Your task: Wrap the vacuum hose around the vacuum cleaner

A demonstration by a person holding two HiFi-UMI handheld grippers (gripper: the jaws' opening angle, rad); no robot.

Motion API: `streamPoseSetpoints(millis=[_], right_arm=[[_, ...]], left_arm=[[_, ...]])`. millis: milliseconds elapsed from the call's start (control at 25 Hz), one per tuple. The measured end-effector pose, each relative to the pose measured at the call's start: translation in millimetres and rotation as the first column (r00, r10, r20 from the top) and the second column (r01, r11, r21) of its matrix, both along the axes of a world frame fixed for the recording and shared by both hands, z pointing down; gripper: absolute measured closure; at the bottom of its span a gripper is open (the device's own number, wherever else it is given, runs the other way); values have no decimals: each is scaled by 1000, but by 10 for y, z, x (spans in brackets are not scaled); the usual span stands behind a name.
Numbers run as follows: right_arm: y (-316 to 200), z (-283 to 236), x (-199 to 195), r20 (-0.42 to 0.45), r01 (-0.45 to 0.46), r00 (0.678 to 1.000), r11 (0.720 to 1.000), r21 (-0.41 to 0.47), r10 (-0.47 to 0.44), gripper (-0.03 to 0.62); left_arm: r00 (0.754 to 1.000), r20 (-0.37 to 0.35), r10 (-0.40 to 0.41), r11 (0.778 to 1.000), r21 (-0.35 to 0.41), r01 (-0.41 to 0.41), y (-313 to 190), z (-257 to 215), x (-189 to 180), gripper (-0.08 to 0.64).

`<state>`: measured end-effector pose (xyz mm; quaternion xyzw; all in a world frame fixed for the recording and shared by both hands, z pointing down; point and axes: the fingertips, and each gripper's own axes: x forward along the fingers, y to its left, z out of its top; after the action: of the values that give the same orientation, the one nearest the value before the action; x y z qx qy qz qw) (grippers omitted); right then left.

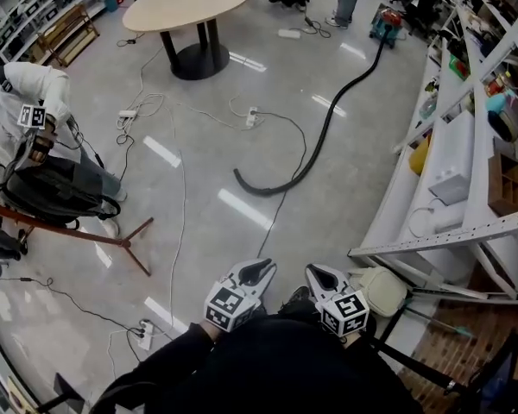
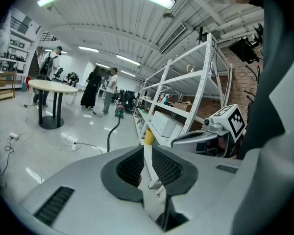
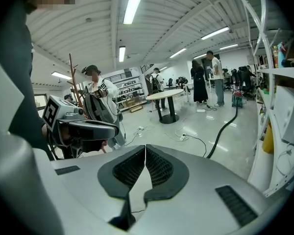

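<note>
The teal and red vacuum cleaner [image 1: 387, 24] stands far off at the top right of the head view. Its black hose [image 1: 328, 119] runs across the shiny floor and curls to a loose end near the middle. Both grippers are low in that view, close to the person's body and well short of the hose. My left gripper [image 1: 257, 272] and right gripper [image 1: 324, 276] are shut with nothing in them. The left gripper view shows the hose [image 2: 110, 133] and the vacuum cleaner [image 2: 120, 111] ahead. The right gripper view shows the hose [image 3: 225, 129] too.
White metal shelving [image 1: 466, 145] lines the right side. A round table [image 1: 188, 3] stands at the back. Thin cables and a power strip [image 1: 128, 113] lie on the floor. A person [image 1: 34, 119] with a dark bag stands at left by a wooden stand [image 1: 125, 241].
</note>
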<state>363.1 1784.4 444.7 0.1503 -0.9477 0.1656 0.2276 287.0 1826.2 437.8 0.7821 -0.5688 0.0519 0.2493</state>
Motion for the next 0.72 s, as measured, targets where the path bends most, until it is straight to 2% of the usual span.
streamPoseSetpoints(millis=[160,320,560,720], right_arm=[[-185,105,105,13,-2,1000,999,-46,3,577],[-533,194,146,67,36,997,997,-69,-31,577],[-1190,173,172,135,144,982,988,-57,-136,575],[-1543,244,228,140,161,979,985,-62,-151,575]], left_arm=[[1000,-8,15,999,-28,-15,-256,85,39,495],[1000,21,10,999,-49,-9,-676,159,144,495],[996,72,-54,995,-79,60,-1295,130,267,495],[988,80,-129,988,-73,135,-1586,61,256,495]])
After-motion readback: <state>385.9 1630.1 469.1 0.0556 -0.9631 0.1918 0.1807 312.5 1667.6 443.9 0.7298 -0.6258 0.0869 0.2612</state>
